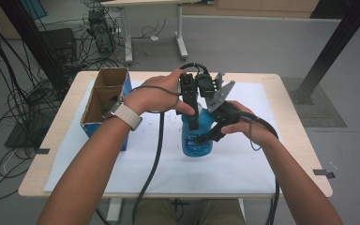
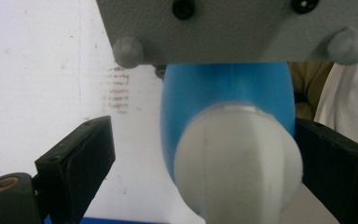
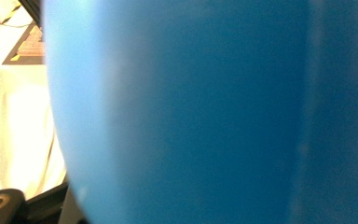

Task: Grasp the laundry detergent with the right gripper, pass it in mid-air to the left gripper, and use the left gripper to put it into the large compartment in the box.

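Currently right gripper [image 1: 205,136] is clamping the blue bottle [image 1: 196,140] body, steadying it; left gripper [image 1: 193,121] is straddling the white cap [image 2: 237,163], jaws apart. Next, probably closing on the cap.

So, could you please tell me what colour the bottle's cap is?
White; the bottle itself is blue. The cap shows best in the left gripper view.

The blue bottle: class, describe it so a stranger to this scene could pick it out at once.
Find the wooden table covered by a white sheet. Near the sheet's middle stands the blue bottle, to the right of an open cardboard box, with both hand-held grippers crowded around it. It is the one bright blue, rounded container with a white cap, unlike the brown, square-sided box.
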Demonstrator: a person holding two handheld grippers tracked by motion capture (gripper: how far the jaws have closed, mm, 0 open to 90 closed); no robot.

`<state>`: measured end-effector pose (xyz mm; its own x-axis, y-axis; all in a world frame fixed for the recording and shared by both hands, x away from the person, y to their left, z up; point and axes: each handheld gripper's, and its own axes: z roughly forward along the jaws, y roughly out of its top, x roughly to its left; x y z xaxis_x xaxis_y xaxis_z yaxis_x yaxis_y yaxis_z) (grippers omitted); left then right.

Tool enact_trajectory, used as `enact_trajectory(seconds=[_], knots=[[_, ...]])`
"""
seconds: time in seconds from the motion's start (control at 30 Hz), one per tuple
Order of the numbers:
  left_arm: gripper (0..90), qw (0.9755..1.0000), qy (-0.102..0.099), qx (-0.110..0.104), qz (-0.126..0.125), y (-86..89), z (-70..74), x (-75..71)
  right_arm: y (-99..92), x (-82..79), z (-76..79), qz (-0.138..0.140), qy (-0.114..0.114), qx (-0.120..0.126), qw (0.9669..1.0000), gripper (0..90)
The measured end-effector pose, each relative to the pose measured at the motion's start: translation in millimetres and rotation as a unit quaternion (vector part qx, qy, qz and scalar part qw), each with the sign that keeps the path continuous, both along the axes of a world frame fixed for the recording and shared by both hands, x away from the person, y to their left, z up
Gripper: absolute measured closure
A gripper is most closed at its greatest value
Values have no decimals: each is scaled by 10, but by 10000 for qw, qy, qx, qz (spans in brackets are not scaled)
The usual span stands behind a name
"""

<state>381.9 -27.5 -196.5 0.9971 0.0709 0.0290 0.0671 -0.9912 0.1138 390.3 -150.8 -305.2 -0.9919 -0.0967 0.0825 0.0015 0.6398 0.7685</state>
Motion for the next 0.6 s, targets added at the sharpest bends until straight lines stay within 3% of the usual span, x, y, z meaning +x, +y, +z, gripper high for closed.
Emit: enact_trajectory(seconds=[0.5, 0.6], knots=[[124, 9999, 56, -121, -53, -20, -48, 3, -3, -11, 42, 31, -28, 135, 9999, 438], [134, 9999, 87, -75, -104, -23, -70, 4, -4, -24, 51, 58, 56, 156, 9998, 438]])
